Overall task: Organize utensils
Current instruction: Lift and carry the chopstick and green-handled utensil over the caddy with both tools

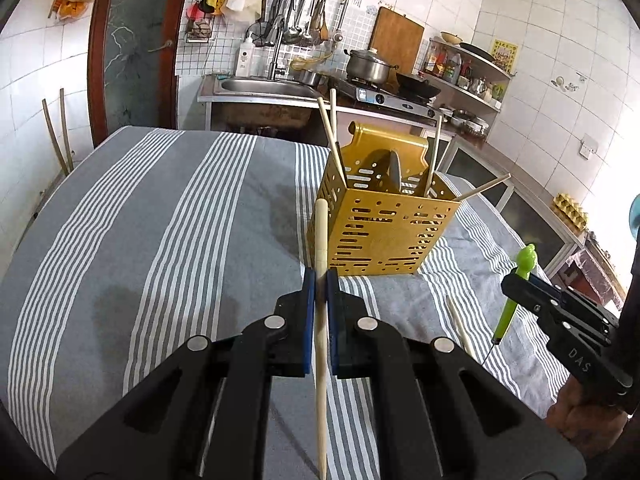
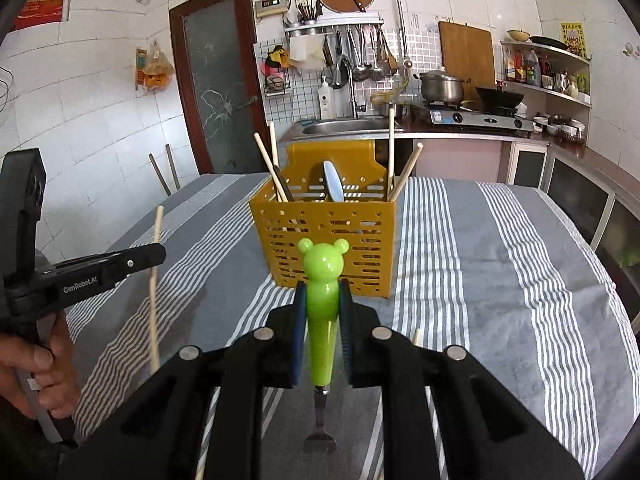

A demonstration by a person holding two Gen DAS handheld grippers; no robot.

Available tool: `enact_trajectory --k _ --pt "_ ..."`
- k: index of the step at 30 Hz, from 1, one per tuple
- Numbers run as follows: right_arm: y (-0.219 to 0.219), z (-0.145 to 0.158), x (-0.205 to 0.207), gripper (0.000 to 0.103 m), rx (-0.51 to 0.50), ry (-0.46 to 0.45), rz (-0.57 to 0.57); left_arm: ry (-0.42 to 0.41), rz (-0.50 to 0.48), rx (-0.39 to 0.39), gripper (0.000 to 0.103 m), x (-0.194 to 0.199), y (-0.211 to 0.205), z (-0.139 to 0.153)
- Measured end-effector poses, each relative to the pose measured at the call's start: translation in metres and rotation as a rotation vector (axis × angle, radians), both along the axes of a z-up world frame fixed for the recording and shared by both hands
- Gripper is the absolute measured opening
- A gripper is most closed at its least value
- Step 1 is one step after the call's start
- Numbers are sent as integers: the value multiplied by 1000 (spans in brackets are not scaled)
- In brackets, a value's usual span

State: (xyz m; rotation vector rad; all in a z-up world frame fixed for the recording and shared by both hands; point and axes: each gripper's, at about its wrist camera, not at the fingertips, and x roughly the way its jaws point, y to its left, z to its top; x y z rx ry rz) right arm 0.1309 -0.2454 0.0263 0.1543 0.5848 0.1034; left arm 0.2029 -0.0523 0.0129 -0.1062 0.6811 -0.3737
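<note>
The chopstick [image 1: 321,380] runs off the bottom edge — its lower end unseen. The holder [image 2: 324,236] hides the lower parts of its utensils; shelf bottles [image 2: 528,66] are too small to read.

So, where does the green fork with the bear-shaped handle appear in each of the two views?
Left wrist view: the green fork with the bear-shaped handle is at the far right, clamped in the right gripper, tines down.
Right wrist view: the fork is at the centre bottom, between the blue pads, bear head up.
Shared landmark: the yellow perforated utensil basket on the striped tablecloth, behind the fork in both.
</note>
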Motion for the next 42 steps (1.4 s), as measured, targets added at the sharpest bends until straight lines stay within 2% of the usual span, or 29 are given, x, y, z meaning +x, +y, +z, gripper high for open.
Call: enact_trajectory --k 7,17,28,42 --pt "-1 15 -6 16 -24 -47 1 -38 8 11 5 -8 2 11" --pt "2 40 -4 16 -45 -108 15 -173 18 23 5 -17 -1 48" --pt "-5 76 5 16 -75 -185 -3 -282 22 41 5 -7 -17 81" --pt "-15 121 29 16 -88 -293 -8 -407 46 28 5 14 -27 133"
